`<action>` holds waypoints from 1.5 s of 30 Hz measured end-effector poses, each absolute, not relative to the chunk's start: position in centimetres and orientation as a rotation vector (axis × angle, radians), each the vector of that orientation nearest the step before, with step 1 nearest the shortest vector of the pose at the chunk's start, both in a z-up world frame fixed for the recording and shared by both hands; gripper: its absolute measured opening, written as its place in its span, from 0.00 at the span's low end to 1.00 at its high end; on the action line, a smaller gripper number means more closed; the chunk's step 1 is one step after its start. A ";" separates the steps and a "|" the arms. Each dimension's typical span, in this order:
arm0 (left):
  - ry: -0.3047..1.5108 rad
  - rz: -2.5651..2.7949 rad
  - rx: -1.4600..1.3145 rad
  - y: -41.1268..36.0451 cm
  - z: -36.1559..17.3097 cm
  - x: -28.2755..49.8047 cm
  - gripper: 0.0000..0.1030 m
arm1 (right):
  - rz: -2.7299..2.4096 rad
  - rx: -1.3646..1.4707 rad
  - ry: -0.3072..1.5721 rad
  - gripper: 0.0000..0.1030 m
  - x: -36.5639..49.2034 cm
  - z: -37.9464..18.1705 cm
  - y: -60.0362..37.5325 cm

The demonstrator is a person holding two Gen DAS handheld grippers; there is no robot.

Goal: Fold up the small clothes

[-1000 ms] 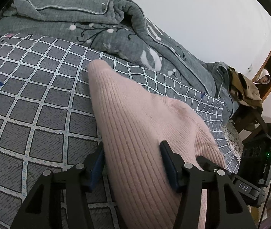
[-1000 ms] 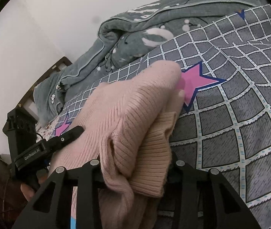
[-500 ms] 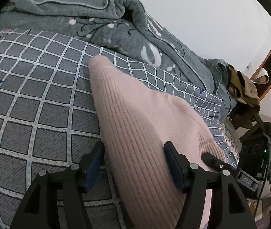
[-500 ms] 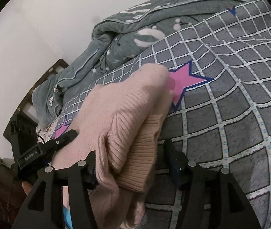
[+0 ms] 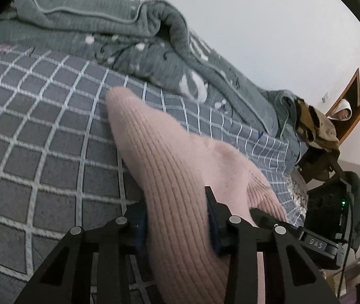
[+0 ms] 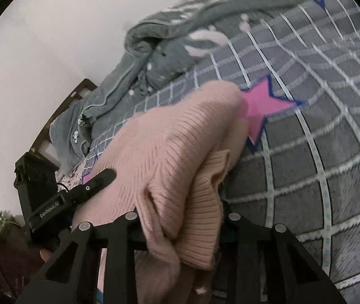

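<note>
Grey grid bedsheet (image 5: 40,152) w/ pink star (image 6: 263,106), grey quilt (image 5: 134,48) bunched by white wall (image 5: 268,25). Pink knit sweater (image 5: 180,182) on sheet; left gripper (image 5: 177,217) & right gripper (image 6: 182,225) jaws just closed, both clamped on sweater.

Both tools, left tool (image 5: 177,217) and right tool (image 6: 180,217), are built of black triangulated struts fastened with silver screws; blue pads (image 5: 140,230) are fitted inside the left one.

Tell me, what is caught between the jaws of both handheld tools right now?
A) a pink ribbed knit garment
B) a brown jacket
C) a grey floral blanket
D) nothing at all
A: the pink ribbed knit garment sits pinched in the left gripper and the right gripper.
</note>
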State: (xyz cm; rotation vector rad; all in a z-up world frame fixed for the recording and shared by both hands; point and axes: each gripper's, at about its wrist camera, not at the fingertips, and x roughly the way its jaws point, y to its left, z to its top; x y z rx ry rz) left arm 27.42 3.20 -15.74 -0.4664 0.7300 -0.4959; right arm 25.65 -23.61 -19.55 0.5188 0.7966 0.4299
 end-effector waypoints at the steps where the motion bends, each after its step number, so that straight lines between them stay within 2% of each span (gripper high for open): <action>1: 0.720 -0.490 -0.468 3.4 -15.5 27.6 0.35 | 0.442 0.525 0.785 0.30 25.8 -19.2 -23.5; 6: 0.729 -0.428 -0.470 5.3 -15.6 28.6 0.36 | 0.479 0.545 0.786 0.29 28.1 -18.8 -21.9; 8: 0.765 -0.427 -0.476 5.4 -16.4 28.9 0.38 | 0.440 0.489 0.815 0.32 28.3 -19.8 -21.0; 10: 0.770 -0.417 -0.449 5.1 -16.5 28.8 0.45 | 0.413 0.476 0.829 0.37 28.1 -19.9 -21.2; 15: 0.769 -0.403 -0.427 4.9 -16.3 28.8 0.52 | 0.285 0.250 0.672 0.44 25.4 -16.1 -20.4; 19: 0.772 -0.401 -0.453 5.1 -16.5 28.8 0.54 | 0.286 0.142 0.647 0.44 24.8 -16.3 -17.9; 20: 0.771 -0.398 -0.454 5.2 -16.5 28.8 0.54 | 0.267 0.114 0.643 0.43 24.9 -16.6 -17.3; 22: 0.760 -0.384 -0.441 5.0 -16.4 28.5 0.54 | 0.217 0.050 0.630 0.22 24.8 -17.1 -16.5; 24: 0.734 -0.371 -0.417 4.8 -16.0 28.0 0.53 | 0.236 0.069 0.600 0.13 24.3 -16.6 -17.0; 29: 0.665 -0.361 -0.365 4.5 -14.8 26.8 0.54 | 0.272 0.160 0.561 0.12 23.9 -15.7 -18.5; 36: 0.664 -0.353 -0.307 4.0 -14.5 26.4 0.54 | 0.219 0.145 0.637 0.12 25.1 -17.1 -18.5; 45: 0.635 -0.344 -0.291 4.1 -14.1 25.0 0.54 | 0.215 0.066 0.566 0.23 23.1 -15.0 -17.2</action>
